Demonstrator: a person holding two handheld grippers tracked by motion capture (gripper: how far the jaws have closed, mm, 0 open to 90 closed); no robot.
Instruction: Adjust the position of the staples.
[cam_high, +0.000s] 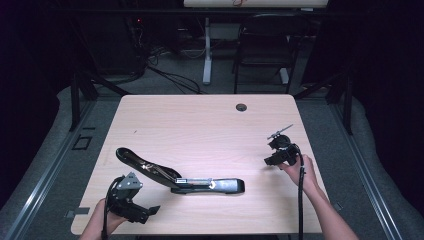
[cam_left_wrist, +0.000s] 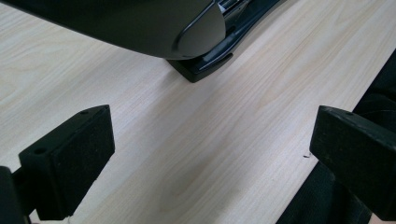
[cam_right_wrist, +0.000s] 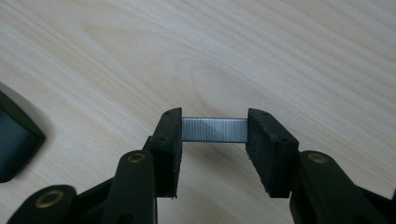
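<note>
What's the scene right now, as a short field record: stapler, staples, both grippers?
stapler: on the table, lid swung open toward the left gripper
staples: one silver strip, clamped end to end between the right jaws, above the table
right gripper: shut on the strip, off to the right of the stapler
left gripper: jaws wide, nothing between them, just short of the stapler's front end

An opened black stapler (cam_high: 185, 180) lies on the wooden table (cam_high: 200, 125).
</note>
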